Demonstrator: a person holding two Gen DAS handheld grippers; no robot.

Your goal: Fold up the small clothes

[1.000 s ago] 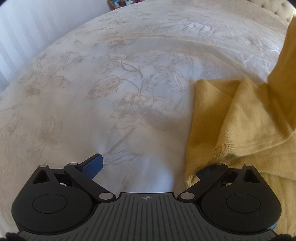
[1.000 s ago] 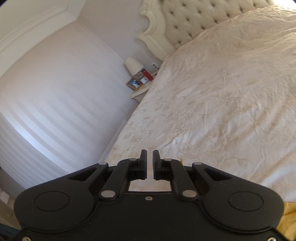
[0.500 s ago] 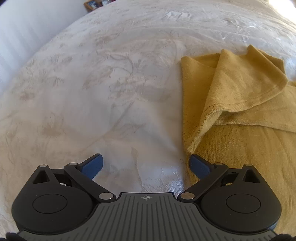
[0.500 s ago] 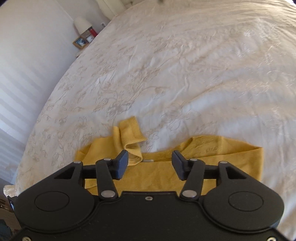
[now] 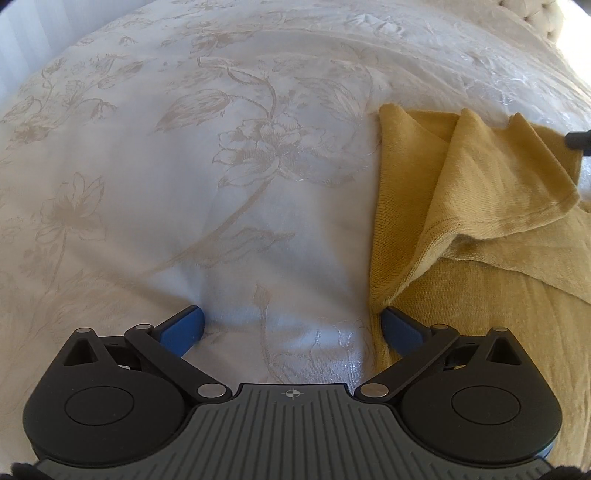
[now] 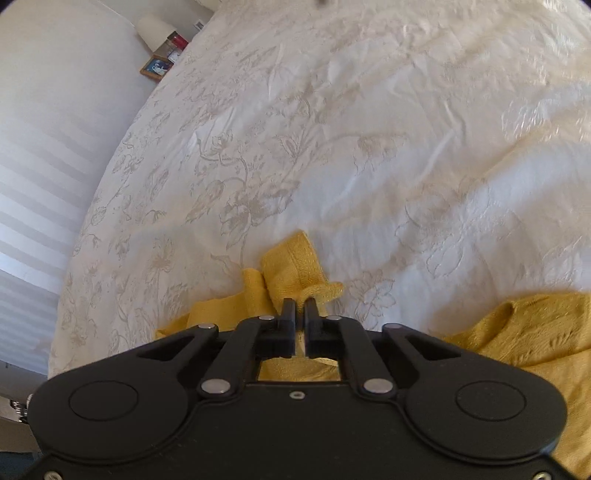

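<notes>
A mustard-yellow knit garment (image 5: 480,229) lies on the bed at the right of the left wrist view, with a flap folded over its body. My left gripper (image 5: 291,321) hangs open low over the bedspread. Its right blue pad (image 5: 397,325) sits at the garment's left edge, and nothing lies between the pads. In the right wrist view the garment (image 6: 291,266) bunches up just ahead of my right gripper (image 6: 300,302), whose jaws are shut, pinching a fold of the yellow cloth at the tips. More yellow cloth (image 6: 524,332) spreads to the right.
The white bedspread (image 5: 221,166) with a pale floral pattern fills both views. A nightstand with a lamp (image 6: 155,24) and a framed picture (image 6: 157,66) stands by the striped wall at the far left. A tufted headboard (image 5: 539,14) is at the top right.
The right gripper dropped from facing the wall down to the bed, opened over the garment, then shut on a fold. The lifted cloth now lies flat. The left gripper sank slightly.
</notes>
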